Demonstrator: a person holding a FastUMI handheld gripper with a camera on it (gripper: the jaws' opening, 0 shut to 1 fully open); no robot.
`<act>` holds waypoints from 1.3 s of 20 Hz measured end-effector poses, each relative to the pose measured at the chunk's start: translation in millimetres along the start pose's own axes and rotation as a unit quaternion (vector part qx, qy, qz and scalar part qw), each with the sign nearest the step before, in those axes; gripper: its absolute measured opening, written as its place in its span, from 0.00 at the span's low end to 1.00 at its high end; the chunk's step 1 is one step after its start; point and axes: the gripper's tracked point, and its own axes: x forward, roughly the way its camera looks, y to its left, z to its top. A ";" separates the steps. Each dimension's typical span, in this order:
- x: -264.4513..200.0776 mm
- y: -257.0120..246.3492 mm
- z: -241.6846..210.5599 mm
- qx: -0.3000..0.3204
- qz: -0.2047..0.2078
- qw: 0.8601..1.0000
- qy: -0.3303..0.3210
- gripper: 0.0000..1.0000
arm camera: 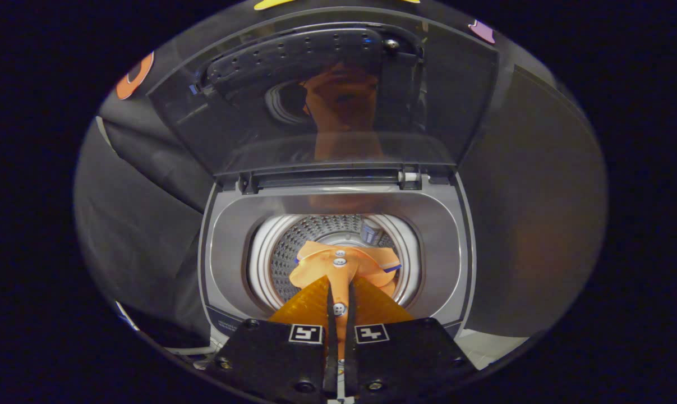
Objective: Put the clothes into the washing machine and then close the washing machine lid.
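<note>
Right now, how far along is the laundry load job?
Done: the lid is up and the orange garment has been carried over the drum.
In hand: the fingers are closed on a strip of the garment, which hangs over the drum mouth, not yet released.
Left: let go so it drops in, pull out, then close the lid.

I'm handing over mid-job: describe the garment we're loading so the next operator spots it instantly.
Start at the grey top-loading washing machine, whose dark see-through lid stands open. Look down into its round perforated metal drum. The orange cloth with white buttons hangs over the drum's mouth, pinched between the fingers of the gripper, the only bright, soft thing among grey metal and plastic.
</note>
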 end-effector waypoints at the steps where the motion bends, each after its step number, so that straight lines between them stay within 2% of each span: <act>1: -0.3 0.9 -1.7 0.001 0.000 1.000 0.004 0.08; 6: 0.1 -3.3 -1.8 0.000 -0.009 1.000 -0.003 0.09; 10: -1.9 -7.1 2.8 -0.013 -0.009 1.000 -0.020 0.16; 11: -3.8 -6.7 3.8 -0.015 -0.009 0.999 -0.028 0.25; 14: -6.0 -6.2 12.6 -0.035 -0.013 0.998 -0.057 0.72; 15: -6.8 -6.5 15.4 -0.043 -0.012 0.997 -0.065 0.79; 21: -12.5 -4.8 22.6 -0.055 -0.011 0.995 -0.087 0.78; 26: -25.1 0.0 50.3 -0.076 0.008 0.986 -0.151 0.78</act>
